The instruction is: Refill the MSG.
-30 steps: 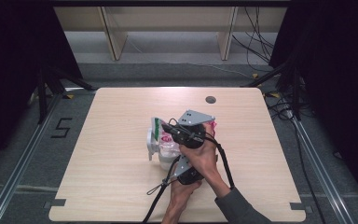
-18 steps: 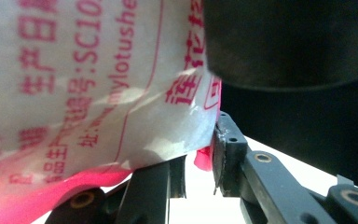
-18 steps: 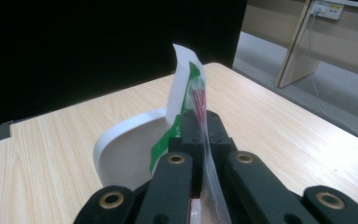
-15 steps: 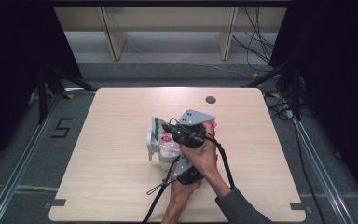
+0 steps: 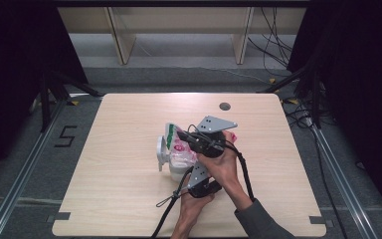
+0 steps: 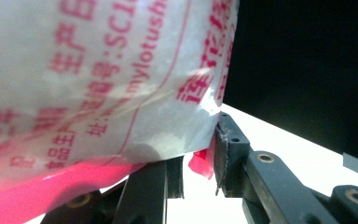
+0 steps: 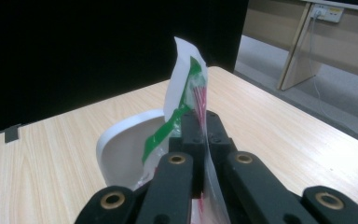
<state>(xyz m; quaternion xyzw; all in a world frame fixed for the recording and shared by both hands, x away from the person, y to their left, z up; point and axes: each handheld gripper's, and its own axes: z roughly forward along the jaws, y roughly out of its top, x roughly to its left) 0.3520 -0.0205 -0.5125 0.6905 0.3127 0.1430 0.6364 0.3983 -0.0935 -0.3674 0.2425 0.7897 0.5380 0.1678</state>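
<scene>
White red-printed plastic bag (image 5: 181, 149) upright, mid-table.

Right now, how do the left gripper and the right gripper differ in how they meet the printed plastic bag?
The right gripper is shut on the bag's thin top edge, while the left gripper stands partly open below the bag's bulging body, its jaws having just opened a little. The right gripper sits higher up; the left gripper lies low, nearer the person. Both work the same bag, beside a white container.

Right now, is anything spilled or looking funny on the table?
Nothing is spilled. The odd part is the bag: it stands up crumpled over the white container, its edge pinched flat in the right gripper, while the left gripper has its jaws around the bag's bottom corner.
</scene>
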